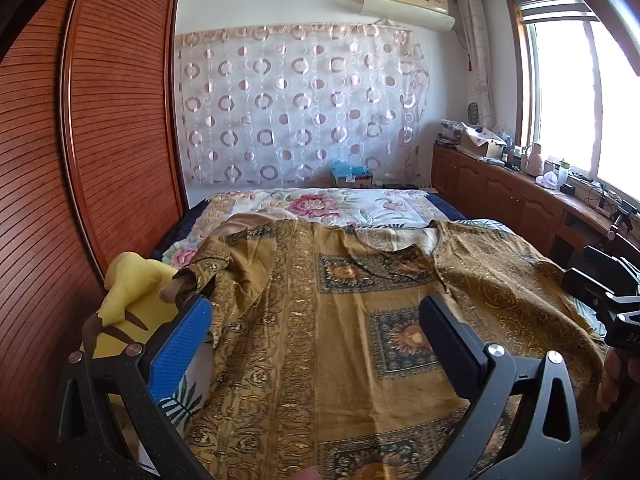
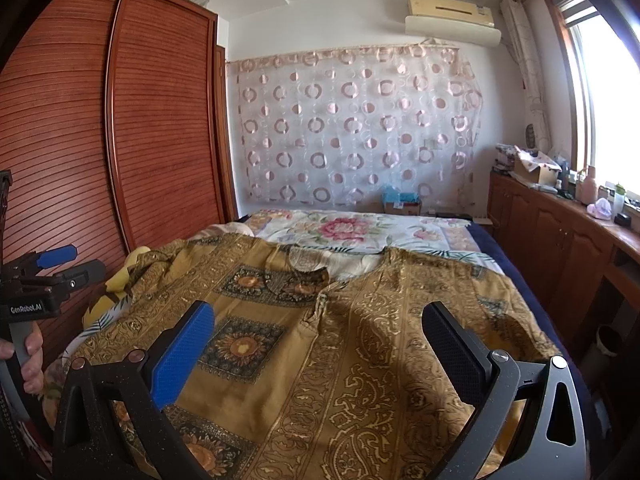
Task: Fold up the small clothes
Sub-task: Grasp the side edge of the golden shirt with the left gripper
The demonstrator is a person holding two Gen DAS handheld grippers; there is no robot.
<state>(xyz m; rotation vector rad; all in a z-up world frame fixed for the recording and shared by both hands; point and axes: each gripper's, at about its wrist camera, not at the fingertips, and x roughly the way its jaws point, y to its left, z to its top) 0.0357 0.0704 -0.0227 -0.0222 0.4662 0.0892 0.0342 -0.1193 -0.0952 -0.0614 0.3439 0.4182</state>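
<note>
Shirt (image 1: 340,320) spread flat on the bed (image 1: 320,204), covering its near half, neckline toward the far edge. Stuffed toy (image 1: 132,304) at the bed's left edge, just beside the shirt's left sleeve, against the wardrobe (image 1: 100,120) that runs along the bed's left side. Left gripper (image 1: 316,344) above the shirt's left-middle part, jaws wide apart; right gripper (image 2: 320,344) above its right-middle part, jaws wide apart, both apart from the cloth. Bedspread bare beyond the shirt. Curtain (image 1: 300,100) on the wall behind the bed, air conditioner (image 1: 408,4) above it. Cabinet (image 1: 500,188) along the bed's right side, under the window (image 1: 580,92), clutter on top.
</note>
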